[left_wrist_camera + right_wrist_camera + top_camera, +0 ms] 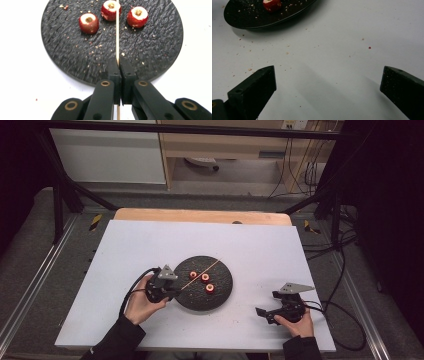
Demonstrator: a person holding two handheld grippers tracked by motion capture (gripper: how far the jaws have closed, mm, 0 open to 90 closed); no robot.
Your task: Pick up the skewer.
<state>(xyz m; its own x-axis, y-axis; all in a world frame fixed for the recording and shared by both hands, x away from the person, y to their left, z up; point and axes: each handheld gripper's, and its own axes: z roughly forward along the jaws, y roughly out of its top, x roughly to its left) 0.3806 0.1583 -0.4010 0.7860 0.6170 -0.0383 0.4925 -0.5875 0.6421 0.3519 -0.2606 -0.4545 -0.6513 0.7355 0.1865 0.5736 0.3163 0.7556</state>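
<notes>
On the white bench (pixel 150 245) sits a round black slate plate (pixel 62 57) carrying three red cored fruit pieces, hollow at the top, likely strawberries. In the left gripper view we see them in a row near the plate's far side: the left fruit (pixel 88 23), the middle fruit (pixel 110 10) and the right fruit (pixel 137 16), well apart from each other amid scattered crumbs. Our left tool (pixel 119 65) has its jaws pressed together on a thin wooden skewer (pixel 117 35), which runs forward over the plate and crosses the middle fruit; whether it pierces that fruit we cannot tell. In the high view the skewer lies diagonally across the plate. Our right tool (pixel 328 85) hovers over bare bench right of the plate, jaws spread wide and holding nothing.
</notes>
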